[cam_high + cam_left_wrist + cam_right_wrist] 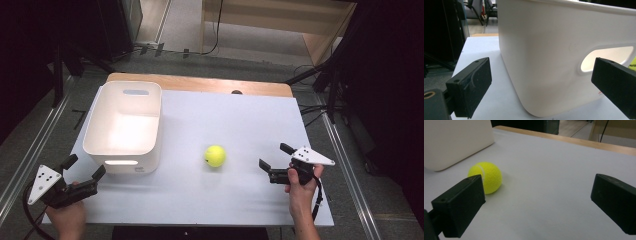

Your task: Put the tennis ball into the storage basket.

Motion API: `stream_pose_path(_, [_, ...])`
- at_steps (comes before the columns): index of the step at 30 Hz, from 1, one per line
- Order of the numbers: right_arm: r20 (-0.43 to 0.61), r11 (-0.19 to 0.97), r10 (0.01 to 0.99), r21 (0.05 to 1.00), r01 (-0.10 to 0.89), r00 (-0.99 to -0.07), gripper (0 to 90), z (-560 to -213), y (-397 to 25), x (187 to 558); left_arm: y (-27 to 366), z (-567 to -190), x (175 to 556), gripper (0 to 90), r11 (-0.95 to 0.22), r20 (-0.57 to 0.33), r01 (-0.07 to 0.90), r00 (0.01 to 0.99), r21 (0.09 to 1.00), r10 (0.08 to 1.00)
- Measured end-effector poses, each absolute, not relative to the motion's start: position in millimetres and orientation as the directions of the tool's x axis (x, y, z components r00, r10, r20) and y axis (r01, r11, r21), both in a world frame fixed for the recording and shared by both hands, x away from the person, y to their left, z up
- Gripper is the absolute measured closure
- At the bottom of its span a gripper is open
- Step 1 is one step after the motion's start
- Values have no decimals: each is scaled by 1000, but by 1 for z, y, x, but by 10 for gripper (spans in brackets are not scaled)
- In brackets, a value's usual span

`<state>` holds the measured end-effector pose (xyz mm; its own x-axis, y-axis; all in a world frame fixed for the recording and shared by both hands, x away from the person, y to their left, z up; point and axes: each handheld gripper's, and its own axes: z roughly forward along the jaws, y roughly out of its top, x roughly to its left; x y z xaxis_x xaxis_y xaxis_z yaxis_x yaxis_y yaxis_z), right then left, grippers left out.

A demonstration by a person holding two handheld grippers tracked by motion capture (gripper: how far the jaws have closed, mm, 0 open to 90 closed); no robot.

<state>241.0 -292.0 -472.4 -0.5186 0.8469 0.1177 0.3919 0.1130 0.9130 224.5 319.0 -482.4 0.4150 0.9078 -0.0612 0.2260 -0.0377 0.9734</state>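
A yellow tennis ball (pixel 215 155) lies on the white table (pixel 240 120), just right of a white plastic bin (pixel 123 125). My right gripper (pixel 274 156) is open, a short way right of the ball, jaws pointing left. In the right gripper view the ball (pixel 487 177) sits beyond the left jaw, not between the jaws. My left gripper (pixel 84 167) is open at the front left corner of the bin. In the left gripper view the bin wall (pixel 544 57) with its handle slot (pixel 606 56) stands close ahead of the jaws.
The table's wooden back edge (pixel 200 82) runs behind the bin. Bare table surface lies between the ball and the right gripper and along the front edge. Dark stands and cables (pixel 320 80) sit on the floor around the table.
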Motion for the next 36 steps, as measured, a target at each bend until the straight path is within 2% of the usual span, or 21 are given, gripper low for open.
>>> stream_pose_path(25, [109,214,769,885,414,-630,0,-457,-251,274,319,-482,225,29,-33,-68,226,421,974,904])
stream_pose_path(36, [128,258,733,857,447,-668,0,-463,-233,289,318,-482,225,29,-37,-63,226,421,973,905])
